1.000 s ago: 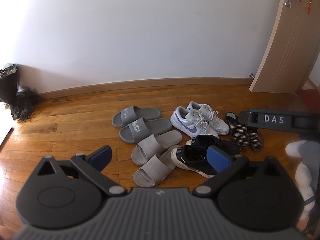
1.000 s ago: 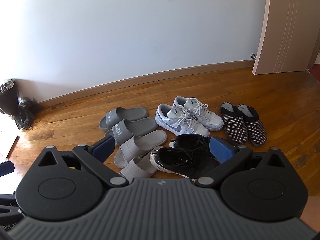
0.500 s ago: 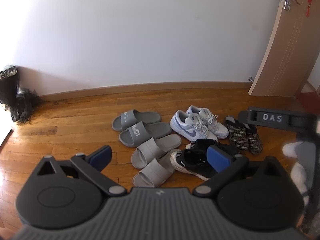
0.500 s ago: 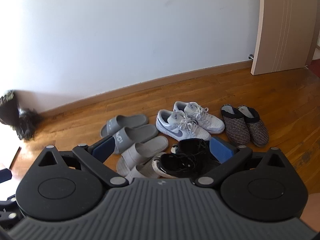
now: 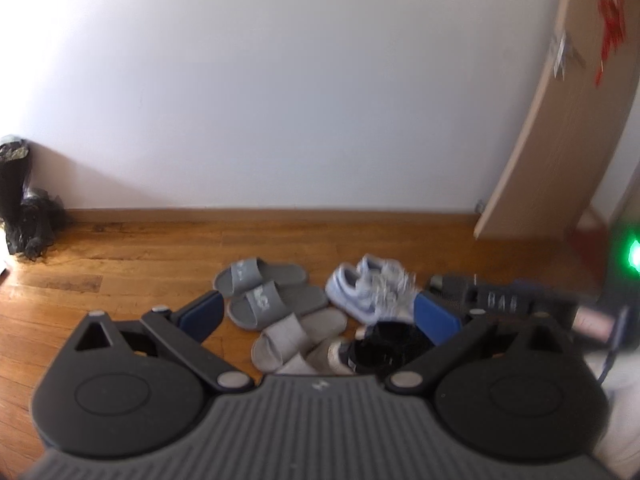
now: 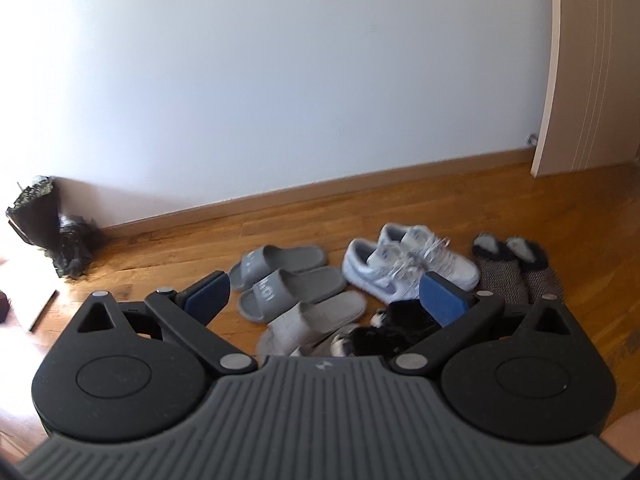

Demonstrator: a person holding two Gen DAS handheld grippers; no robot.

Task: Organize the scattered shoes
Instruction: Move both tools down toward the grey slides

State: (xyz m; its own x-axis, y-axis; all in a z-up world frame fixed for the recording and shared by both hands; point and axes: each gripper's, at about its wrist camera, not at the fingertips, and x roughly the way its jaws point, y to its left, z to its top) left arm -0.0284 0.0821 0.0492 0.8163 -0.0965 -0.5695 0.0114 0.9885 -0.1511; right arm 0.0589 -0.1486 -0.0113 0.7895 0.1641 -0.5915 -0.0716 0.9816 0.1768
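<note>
Wood floor (image 6: 520, 216) runs back to a white wall (image 6: 280, 80) with a wooden skirting board (image 6: 360, 188); an open door (image 6: 592, 68) stands at the floor's far right corner, and a dark bundle (image 6: 48, 228) sits in the far left corner against the wall.

Your left gripper (image 5: 318, 314) hangs above the floor with its blue pads (image 5: 202, 314) spread wide and nothing between them. Your right gripper (image 6: 324, 294) is the same: fingers wide apart, empty, well above the shoes. From the left camera, part of the right gripper shows at the right edge, blurred, with a green light (image 5: 634, 256) on it.

Shoes lie in a loose cluster mid-floor, away from the wall:
- Dark grey slides (image 6: 288, 276), two side by side, on the left of the cluster, toes pointing left.
- Light grey slippers (image 6: 312, 320), nearer you than the slides; the near one is mostly hidden behind the gripper body.
- White and blue trainers (image 6: 404, 268), paired side by side, right of the slides.
- Black trainers (image 6: 396, 326), nearest you, touching or overlapping the near light grey slipper; you cannot tell which. They lie askew, not lined up with the rest.
- Checked slippers (image 6: 516, 268), paired, at the right end of the cluster, just beside the white trainers.

Left camera view is motion-blurred; shoe detail there is soft.
</note>
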